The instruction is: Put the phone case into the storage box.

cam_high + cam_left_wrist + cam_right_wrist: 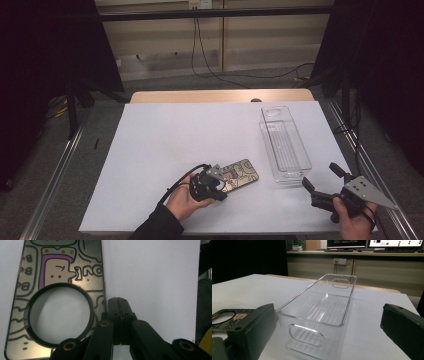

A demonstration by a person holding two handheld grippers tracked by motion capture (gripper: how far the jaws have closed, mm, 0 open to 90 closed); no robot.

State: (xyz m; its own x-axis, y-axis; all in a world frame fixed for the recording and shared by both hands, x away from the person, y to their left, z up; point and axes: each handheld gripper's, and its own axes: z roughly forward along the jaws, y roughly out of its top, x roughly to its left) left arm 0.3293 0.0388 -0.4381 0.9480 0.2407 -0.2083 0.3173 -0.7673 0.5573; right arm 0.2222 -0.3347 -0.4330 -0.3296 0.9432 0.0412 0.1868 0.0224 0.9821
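A: Where's the phone case (239,175) sitting?

B: Flat on the white sheet (165,145), printed side up, near the front edge, at about 9 o'clock from the clear bin's (284,145) near end. The left gripper (209,186) is at the case's 7 o'clock corner. In the left gripper view its fingers (119,305) are pressed together, tips resting beside the case's long edge on bare sheet, pinching nothing.

A: And the right gripper (325,182)?

B: Spread wide, empty, held at 5 o'clock from the bin and aimed along it; its view looks straight down the bin's length.

A: So how would you do the pick-up well?

B: I'd judge the case is the thing to lift, probably into the bin. It's thin and lies flat, so closed tips will only skate over it. Open the fingers, bring one over the edge and the other under it, or hook through the round camera hole (60,315), then pinch the rim. Keep the wrist low so the case doesn't slide on the smooth sheet.

A: The surroundings?

B: A wooden table (220,96) under the sheet, metal rails along both sides, grey floor, dark curtains at 9 and 3 o'clock, cables trailing from a wall socket at 12 o'clock
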